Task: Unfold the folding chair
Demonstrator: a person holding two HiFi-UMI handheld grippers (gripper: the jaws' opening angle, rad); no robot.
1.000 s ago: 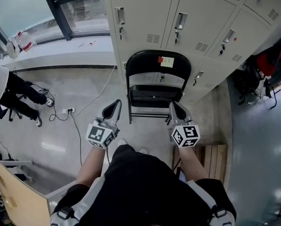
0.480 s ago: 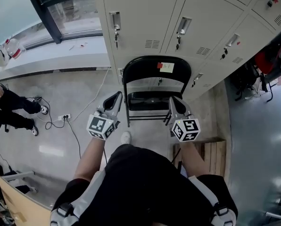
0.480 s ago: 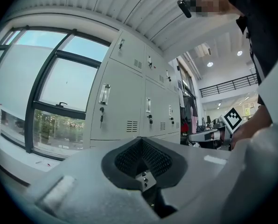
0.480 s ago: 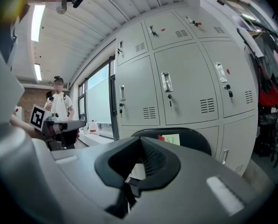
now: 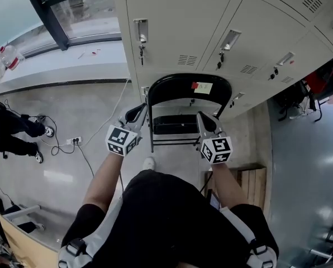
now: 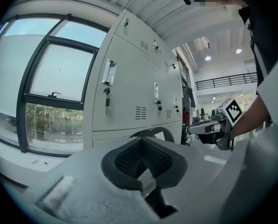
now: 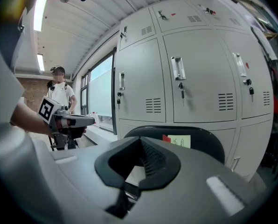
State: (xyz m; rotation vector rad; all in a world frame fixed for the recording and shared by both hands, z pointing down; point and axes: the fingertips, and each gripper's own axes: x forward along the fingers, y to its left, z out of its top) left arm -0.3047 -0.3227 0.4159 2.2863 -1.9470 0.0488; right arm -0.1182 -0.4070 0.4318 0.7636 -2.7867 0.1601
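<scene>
Nearest in the head view, the person's dark-clad torso point(image 5: 166, 216) is seen with both forearms stretched out ahead. The left gripper point(image 5: 137, 114) is held level, its jaws pressed together with nothing between them, as its own view confirms. The right gripper point(image 5: 204, 120) is likewise closed and empty. Both grippers were kept shut through the earlier frames as well. A second ago they were held short of the folding chair point(image 5: 172, 88), over bare floor. Now they have been carried farther forward and are placed at either side of its frame, the left gripper just beside the left tube and the right gripper just beside the right tube. Whether either touches the frame cannot be made out. In both gripper views the backrest is seen ahead of the jaws, not in them.

The chair itself is unchanged: it is still folded and stands upright against the grey lockers point(image 5: 177, 21), with a pale note point(image 5: 203, 87) stuck to its backrest. A wooden pallet point(image 5: 250, 184) lies on the floor at the near right. At the left, a power strip point(image 5: 76, 141) and its cables are seen on the floor. A second person point(image 5: 10, 132), more fully in view before, is now cut off by the left edge. The window point(image 5: 71, 10) is farthest, at the far left.
</scene>
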